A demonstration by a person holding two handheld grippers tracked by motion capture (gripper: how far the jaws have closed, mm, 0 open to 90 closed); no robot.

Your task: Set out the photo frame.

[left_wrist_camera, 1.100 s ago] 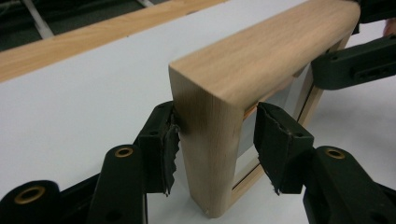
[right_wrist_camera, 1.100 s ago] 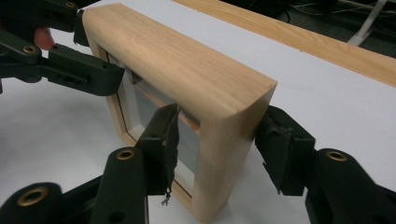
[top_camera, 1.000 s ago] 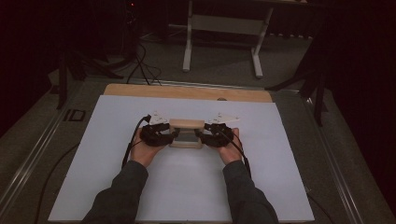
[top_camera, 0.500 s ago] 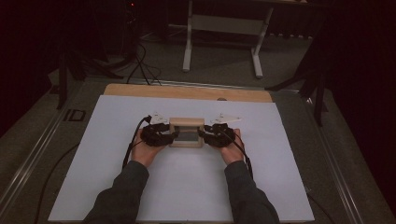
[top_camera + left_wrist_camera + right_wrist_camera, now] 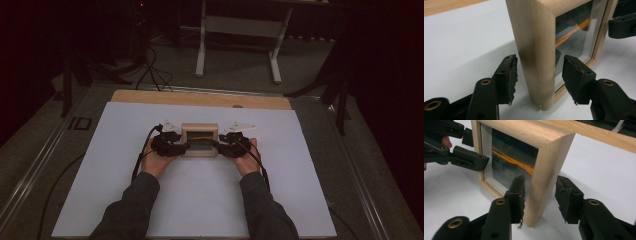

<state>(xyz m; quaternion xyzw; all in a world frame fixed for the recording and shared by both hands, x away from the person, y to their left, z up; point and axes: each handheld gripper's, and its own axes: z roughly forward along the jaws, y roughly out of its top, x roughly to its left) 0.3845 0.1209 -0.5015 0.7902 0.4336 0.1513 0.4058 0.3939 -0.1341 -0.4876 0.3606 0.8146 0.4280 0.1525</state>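
Observation:
A deep light-wood picture frame (image 5: 200, 128) stands upright on the white table top (image 5: 200, 200), its glass front toward me, with a dark picture crossed by an orange streak behind the glass. My left gripper (image 5: 182, 147) straddles the frame's left side wall (image 5: 536, 37). Its jaws have just been opening, and a gap shows beside each pad (image 5: 509, 75). My right gripper (image 5: 219, 147) straddles the right side wall (image 5: 549, 157). Its jaws have also just been opening, with the pads (image 5: 566, 197) off the wood. Each gripper view shows the other gripper at the frame's far side.
A wooden strip (image 5: 200, 99) runs along the table's far edge. Beyond it on the floor are a white-legged stand (image 5: 237, 30), black cables (image 5: 150, 70) and dark tripod legs (image 5: 340, 95). Metal rails (image 5: 45, 150) flank the table.
The frame now stands a little more upright and shows more of its front than a second ago. Both hands stay at its sides.

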